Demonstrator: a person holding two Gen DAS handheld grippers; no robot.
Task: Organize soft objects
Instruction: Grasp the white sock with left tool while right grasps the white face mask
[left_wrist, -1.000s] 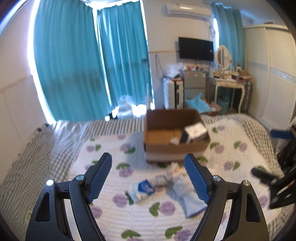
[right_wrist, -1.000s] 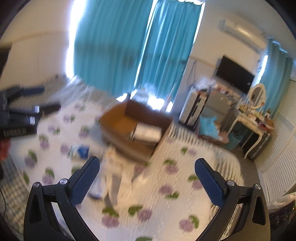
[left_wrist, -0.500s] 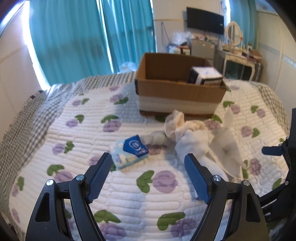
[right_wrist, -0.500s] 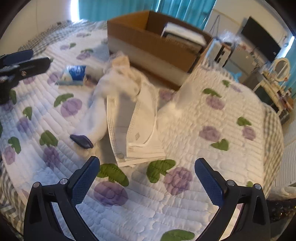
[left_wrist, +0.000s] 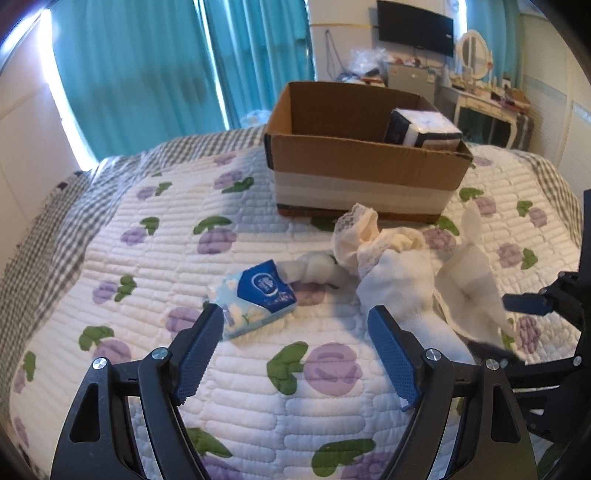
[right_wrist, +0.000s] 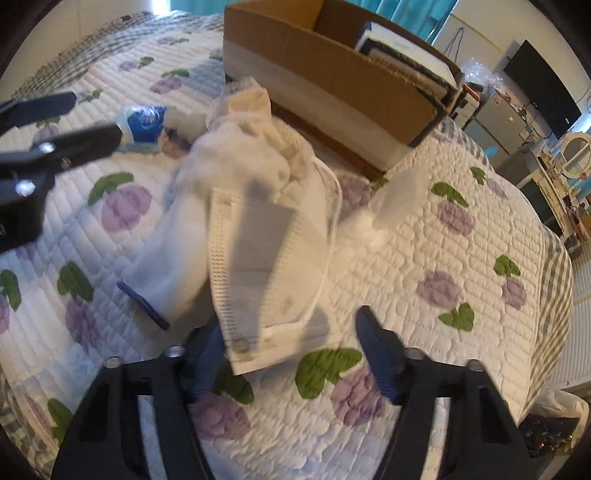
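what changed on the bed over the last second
Both tongs came down from a high, far view toward the quilt. The left tongs now hang open just short of the tissue pack; the right tongs are open around the near end of the face mask. Nothing was gripped. The socks, mask, tissue pack and cardboard box lie where they were.

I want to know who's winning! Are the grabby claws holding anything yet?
Nothing yet. The left gripper is open above the tissue pack. The right gripper is open around the near edge of the face mask, not squeezing it.
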